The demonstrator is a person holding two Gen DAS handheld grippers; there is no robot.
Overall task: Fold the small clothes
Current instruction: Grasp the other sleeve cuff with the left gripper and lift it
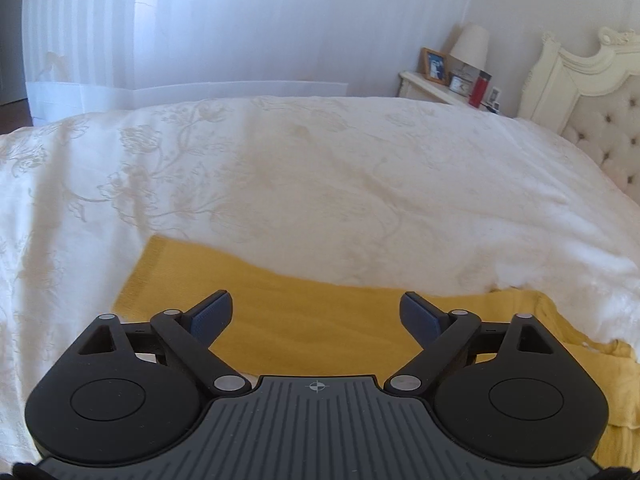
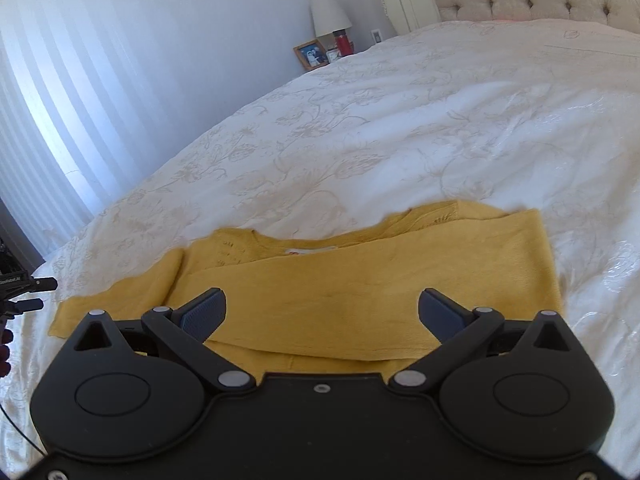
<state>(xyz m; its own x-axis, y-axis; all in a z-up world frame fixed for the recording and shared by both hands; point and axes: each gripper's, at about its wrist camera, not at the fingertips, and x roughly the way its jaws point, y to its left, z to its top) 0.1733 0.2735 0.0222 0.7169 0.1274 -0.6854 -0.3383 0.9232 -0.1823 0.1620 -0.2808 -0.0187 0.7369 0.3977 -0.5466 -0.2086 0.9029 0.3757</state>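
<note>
One yellow knit sweater [image 2: 320, 280] is all I count to fold, spread on the white floral bedspread [image 2: 400, 128] at about 6 o'clock in both wrist views, just under my tools. Working from the left: my left gripper [image 1: 316, 312] hangs released above the garment, jaws spread wide with nothing between the blue pads [image 1: 210, 316], and below it I see a flat yellow panel with a ribbed edge running off toward 10 o'clock. My right gripper [image 2: 322, 312] is likewise slack and empty, hovering over the body of the sweater; from here one sleeve trails out toward 9 o'clock, the neckline with its pale label sits near 12 o'clock of the garment, and the other sleeve appears already laid across the chest as a long diagonal band. I judge the knit to be light, soft and limp, with no stiffness to hold a shape, so it will drape and sag if lifted from a single point, and the loose weave could snag or stretch. I would pinch it at a hem, cuff or folded edge, taking both layers together. Counted: one sweater, two grippers, one bedspread; past it one lamp [image 2: 331, 12], one red bottle [image 2: 343, 43] and one picture frame [image 2: 311, 54] that I can make out.
</note>
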